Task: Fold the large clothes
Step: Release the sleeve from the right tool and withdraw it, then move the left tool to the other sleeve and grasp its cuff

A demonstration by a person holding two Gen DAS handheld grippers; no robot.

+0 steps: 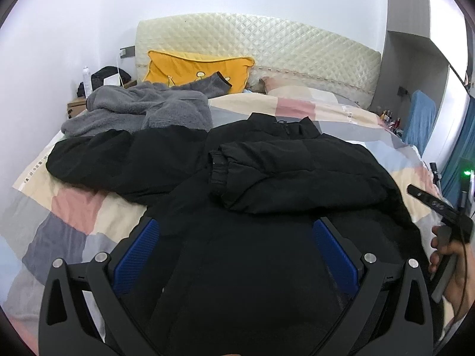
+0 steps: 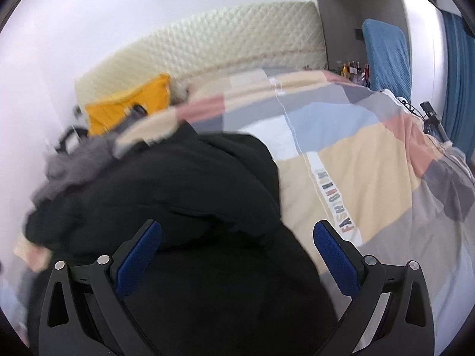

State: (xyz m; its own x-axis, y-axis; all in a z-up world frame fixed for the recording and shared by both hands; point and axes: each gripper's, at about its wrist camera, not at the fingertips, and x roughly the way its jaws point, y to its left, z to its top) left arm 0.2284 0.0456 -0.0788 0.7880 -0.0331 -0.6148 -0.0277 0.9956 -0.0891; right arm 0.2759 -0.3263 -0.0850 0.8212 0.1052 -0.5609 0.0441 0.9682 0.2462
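Left wrist: black jacket [image 1: 237, 178] spreads beneath wide-spread left gripper [image 1: 236, 246].

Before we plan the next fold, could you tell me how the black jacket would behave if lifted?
The black jacket looks puffy, so probably light but bulky. It drapes limply over the bed, so it would likely sag and its folded sleeve might slip off.

Patchwork-quilted bed [image 1: 74, 207] under black jacket [image 1: 237, 178], grey fleece [image 1: 142, 109], yellow pillow [image 1: 190, 68]
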